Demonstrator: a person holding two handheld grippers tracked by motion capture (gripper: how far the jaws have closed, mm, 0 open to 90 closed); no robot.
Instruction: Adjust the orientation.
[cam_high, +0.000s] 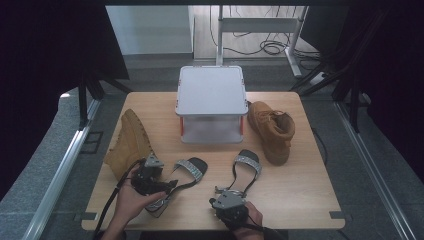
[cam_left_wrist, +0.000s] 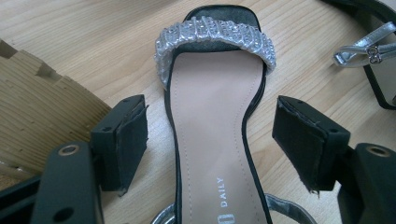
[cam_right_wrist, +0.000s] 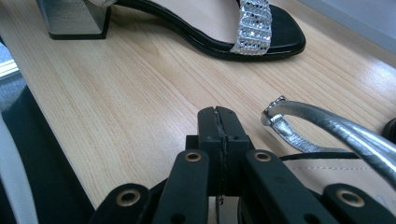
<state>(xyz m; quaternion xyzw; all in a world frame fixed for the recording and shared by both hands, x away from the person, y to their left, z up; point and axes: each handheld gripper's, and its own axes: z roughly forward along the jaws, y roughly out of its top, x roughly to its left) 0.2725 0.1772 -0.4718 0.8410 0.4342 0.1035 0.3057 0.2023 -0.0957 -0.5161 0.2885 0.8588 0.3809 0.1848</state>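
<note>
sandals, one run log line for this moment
left claw: open astride left sandal | right claw: shut, empty, beside right sandal strap

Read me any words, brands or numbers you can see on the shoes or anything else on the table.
"DAILY": printed on the insole of the left sandal, between the open jaws of the left gripper.
A bolder word before it is cut off at the frame edge and unreadable.
No readable text on the right sandal, boots or grey box.
</note>
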